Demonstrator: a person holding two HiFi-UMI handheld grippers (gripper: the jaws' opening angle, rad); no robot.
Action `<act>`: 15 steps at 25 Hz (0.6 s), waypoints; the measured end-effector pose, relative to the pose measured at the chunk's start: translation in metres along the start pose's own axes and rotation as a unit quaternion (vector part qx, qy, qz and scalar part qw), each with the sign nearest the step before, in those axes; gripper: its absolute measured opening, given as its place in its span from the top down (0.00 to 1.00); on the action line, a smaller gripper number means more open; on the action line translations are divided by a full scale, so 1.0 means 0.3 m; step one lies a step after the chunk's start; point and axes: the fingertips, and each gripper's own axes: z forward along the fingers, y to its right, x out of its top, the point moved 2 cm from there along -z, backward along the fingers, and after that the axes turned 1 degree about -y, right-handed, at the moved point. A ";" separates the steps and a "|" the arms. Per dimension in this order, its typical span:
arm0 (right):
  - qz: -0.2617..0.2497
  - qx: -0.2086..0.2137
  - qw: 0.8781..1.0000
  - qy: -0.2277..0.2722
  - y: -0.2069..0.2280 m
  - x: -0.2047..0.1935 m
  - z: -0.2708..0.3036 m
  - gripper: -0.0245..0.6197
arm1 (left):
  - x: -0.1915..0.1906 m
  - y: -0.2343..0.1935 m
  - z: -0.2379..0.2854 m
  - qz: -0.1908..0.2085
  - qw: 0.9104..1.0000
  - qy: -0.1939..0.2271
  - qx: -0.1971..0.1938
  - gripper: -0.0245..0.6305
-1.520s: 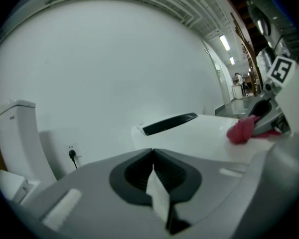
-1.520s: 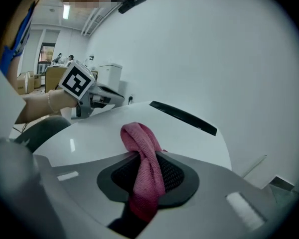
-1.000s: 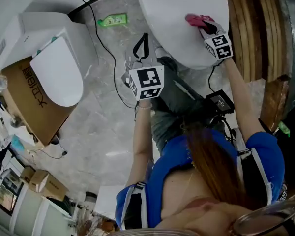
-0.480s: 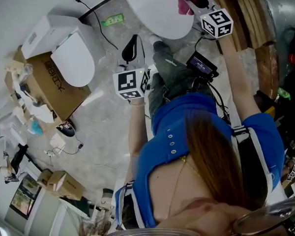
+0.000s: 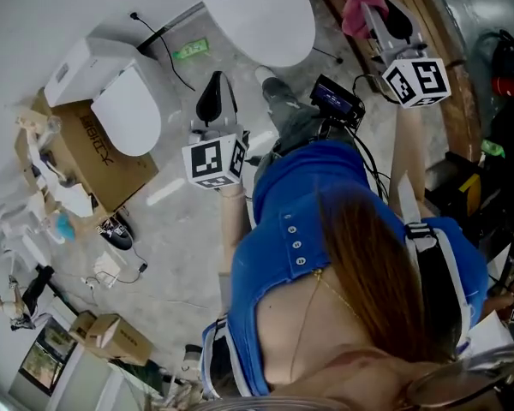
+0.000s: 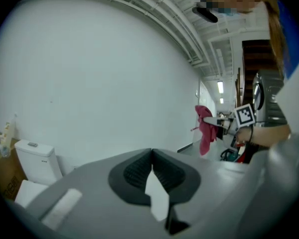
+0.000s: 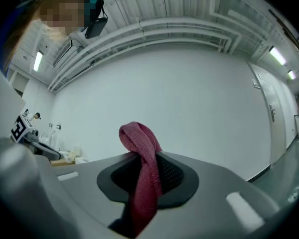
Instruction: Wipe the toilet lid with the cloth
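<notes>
Left gripper view shows left gripper [image 6: 152,156] closed empty, right gripper [image 6: 213,120] clamping the cloth [image 6: 205,135].

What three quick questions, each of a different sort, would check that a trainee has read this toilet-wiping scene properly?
1. True or false: the cloth lies flat on the toilet lid.
2. Which tool grips the cloth? A left; B right; C neither.
3. How many toilets show in the head view?

Key:
1. False. The cloth hangs from the right tool, off to the side of the lid.
2. B.
3. Two: the one being wiped, and a second toilet beside the cardboard box.
</notes>
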 end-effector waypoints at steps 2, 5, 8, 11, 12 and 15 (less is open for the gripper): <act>-0.002 0.001 1.000 0.015 -0.012 0.052 -0.032 0.84 | 0.002 0.008 -0.041 -0.016 1.000 0.001 0.008 0.98; -0.001 0.010 0.999 0.036 -0.011 0.129 -0.032 0.84 | 0.007 0.017 -0.071 -0.037 0.999 0.003 0.021 0.98; 0.025 0.030 0.998 0.052 0.007 0.190 -0.003 0.84 | 0.025 0.046 -0.056 -0.038 0.999 0.003 0.024 0.98; 0.010 0.061 0.997 0.053 0.012 0.225 0.037 0.84 | 0.069 0.090 0.016 -0.030 0.999 0.007 0.012 0.98; -0.001 0.069 0.996 0.050 0.016 0.231 0.053 0.84 | 0.088 0.107 0.050 -0.024 1.000 0.010 0.006 0.98; -0.017 0.086 0.995 0.039 0.046 0.226 0.096 0.84 | 0.154 0.175 0.165 -0.006 1.000 0.015 -0.014 0.96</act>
